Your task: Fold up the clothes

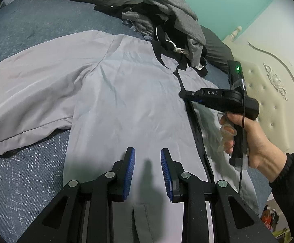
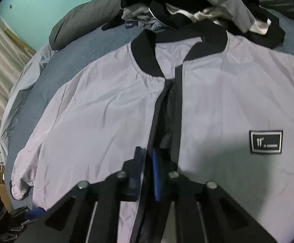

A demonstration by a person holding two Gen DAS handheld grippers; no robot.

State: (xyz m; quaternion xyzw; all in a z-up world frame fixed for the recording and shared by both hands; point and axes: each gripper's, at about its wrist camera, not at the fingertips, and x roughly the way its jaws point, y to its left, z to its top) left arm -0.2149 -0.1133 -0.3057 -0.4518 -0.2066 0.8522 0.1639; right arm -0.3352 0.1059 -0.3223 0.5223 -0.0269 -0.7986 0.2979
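Grey jacket (image 2: 110, 109) flat on bed (image 1: 25, 182) under both tools, left hand-held gripper (image 1: 148, 174) part open and empty, right hand-held gripper (image 2: 147, 172) closed at black zip edge (image 2: 157, 121), grip unclear

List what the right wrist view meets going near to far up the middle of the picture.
Right gripper → jacket's black zip placket → black collar → clothes pile.
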